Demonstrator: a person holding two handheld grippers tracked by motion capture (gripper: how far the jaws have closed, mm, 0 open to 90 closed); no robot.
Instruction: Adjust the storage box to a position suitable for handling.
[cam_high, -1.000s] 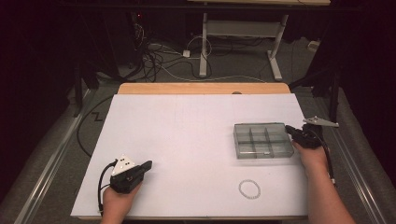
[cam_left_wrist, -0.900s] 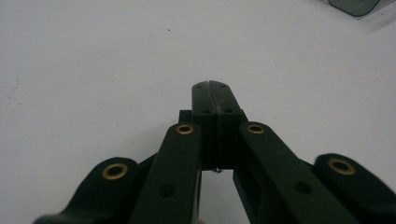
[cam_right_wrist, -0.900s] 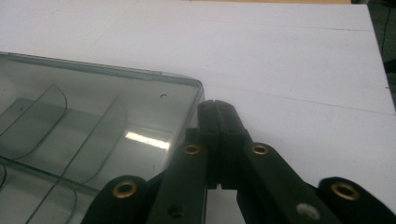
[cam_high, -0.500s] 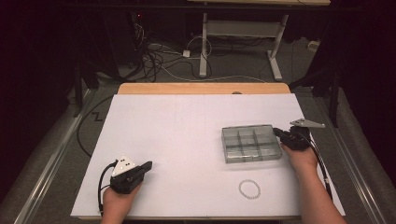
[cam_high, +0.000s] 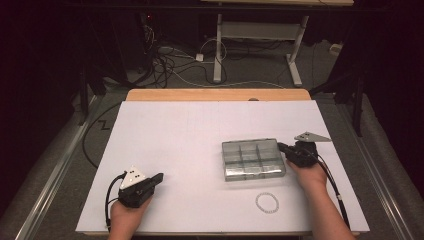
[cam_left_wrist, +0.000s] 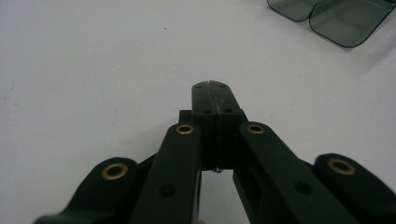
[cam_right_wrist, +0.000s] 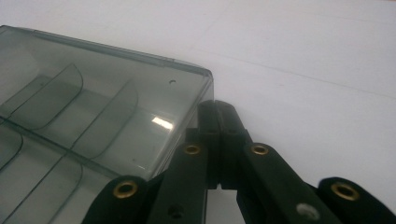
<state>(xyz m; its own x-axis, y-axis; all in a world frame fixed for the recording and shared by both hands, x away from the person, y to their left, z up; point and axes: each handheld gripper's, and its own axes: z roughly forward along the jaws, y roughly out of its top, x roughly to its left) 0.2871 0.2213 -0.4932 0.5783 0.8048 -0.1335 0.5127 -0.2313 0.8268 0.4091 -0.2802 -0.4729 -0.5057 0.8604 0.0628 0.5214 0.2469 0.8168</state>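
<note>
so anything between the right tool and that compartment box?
Nothing visible. The right tool, jaws shut, sits right at the smoky compartment box's right-hand side; whether it actually touches is hard to tell. The bead bracelet lies nearer the person, off that line.

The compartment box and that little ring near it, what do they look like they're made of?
The compartment box looks like smoky see-through plastic, glossy: its dividers show through and light glints off it. The ring looks like a loop of small pale beads, possibly plastic or pearl; too small to tell.
</note>
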